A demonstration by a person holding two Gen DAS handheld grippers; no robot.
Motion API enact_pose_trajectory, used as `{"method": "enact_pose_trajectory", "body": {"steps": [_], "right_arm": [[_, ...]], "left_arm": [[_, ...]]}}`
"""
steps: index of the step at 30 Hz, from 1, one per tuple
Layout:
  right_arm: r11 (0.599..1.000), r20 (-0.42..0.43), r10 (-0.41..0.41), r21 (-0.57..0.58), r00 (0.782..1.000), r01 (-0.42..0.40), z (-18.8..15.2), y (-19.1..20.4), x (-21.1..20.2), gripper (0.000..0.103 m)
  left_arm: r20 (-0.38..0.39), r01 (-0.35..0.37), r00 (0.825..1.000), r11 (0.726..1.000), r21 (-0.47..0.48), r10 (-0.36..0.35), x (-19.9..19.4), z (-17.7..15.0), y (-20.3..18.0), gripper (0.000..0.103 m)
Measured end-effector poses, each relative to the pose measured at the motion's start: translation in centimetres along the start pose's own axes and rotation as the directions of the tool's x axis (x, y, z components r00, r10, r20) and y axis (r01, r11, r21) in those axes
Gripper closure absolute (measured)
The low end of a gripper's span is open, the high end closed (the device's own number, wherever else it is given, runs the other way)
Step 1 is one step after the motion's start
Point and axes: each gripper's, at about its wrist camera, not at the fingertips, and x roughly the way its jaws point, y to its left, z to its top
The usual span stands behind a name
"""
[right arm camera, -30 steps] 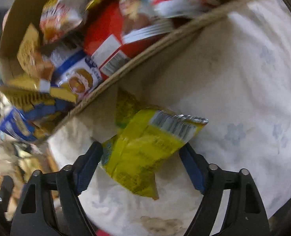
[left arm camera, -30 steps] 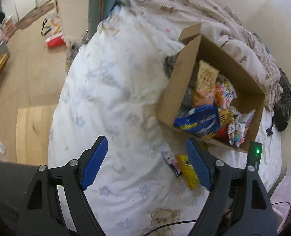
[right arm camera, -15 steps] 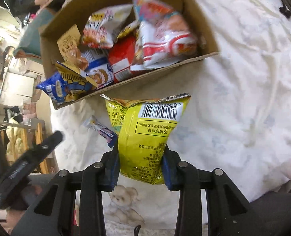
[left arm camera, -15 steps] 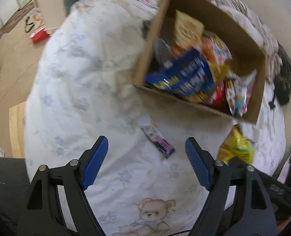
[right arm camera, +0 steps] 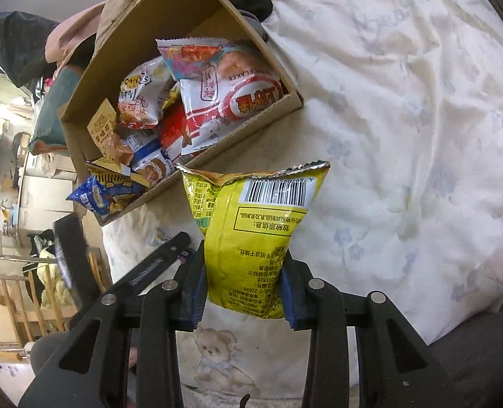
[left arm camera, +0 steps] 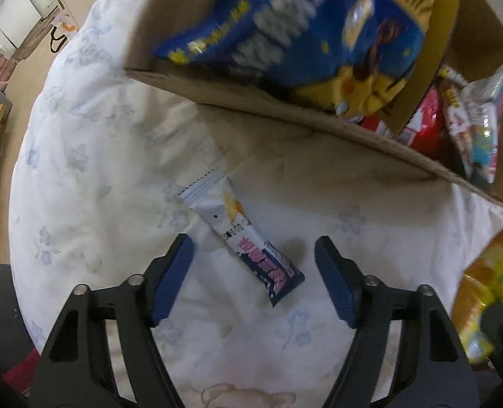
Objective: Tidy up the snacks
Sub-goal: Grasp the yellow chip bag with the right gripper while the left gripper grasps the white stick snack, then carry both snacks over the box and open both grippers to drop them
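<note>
Blue pads frame both views. The left gripper (left arm camera: 253, 273) points down at the white floral quilt (left arm camera: 91, 156), its jaws closing with a slim white and navy snack stick (left arm camera: 243, 234) lying slantwise between them; the pads (left arm camera: 171, 277) do not touch it yet. The wrapper's crimped white end points up toward the cardboard box (left arm camera: 285, 115), which stands just beyond it on the quilt.

The right gripper (right arm camera: 243, 280) is clamped on a yellow snack bag (right arm camera: 251, 231), pinching its lower part on both sides (the barcode end stands up, clear of the bedding). In the left view the same yellow bag shows at the right edge, beside the box's near corner.

Past the yellow bag, the box lies open with its near wall toward the grippers. It is crowded with packets: a large blue bag (left arm camera: 285, 23) leaning over the near wall, a red and white flakes bag (right arm camera: 231, 102) toward the corner, others wedged between them. Beyond the box, rumpled bedding, and farther off a wooden floor (left arm camera: 23, 74).
</note>
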Motion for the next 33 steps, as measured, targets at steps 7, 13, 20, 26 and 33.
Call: {"method": "enact_pose_trajectory", "body": {"steps": [7,13,20,26,33], "right_arm": [[1.000,0.010,0.028,-0.003,1.000,-0.028,0.0,0.4,-0.1,0.066],[0.999,0.019,0.032,-0.012,0.999,-0.032,0.0,0.9,-0.4,0.066],[0.999,0.027,0.035,-0.009,0.999,-0.035,-0.1,0.8,-0.7,0.066],[0.998,0.031,0.057,-0.020,0.998,-0.056,-0.4,1.1,-1.1,0.066],[0.992,0.091,0.077,-0.107,0.993,-0.067,-0.2,3.2,-2.6,0.066]], "left_arm": [[0.014,-0.064,0.998,0.997,0.039,0.063,0.6,-0.1,-1.1,0.053],[0.027,-0.083,0.996,0.986,0.146,0.080,0.3,-1.0,-2.2,0.084],[0.023,-0.062,0.998,0.984,0.166,0.059,-1.6,-1.6,-0.8,0.089],[0.063,-0.022,0.998,0.985,0.173,0.011,-5.7,-2.1,0.8,0.089],[0.233,0.028,0.969,0.976,0.214,-0.079,-14.3,-2.0,1.4,0.089]]}}
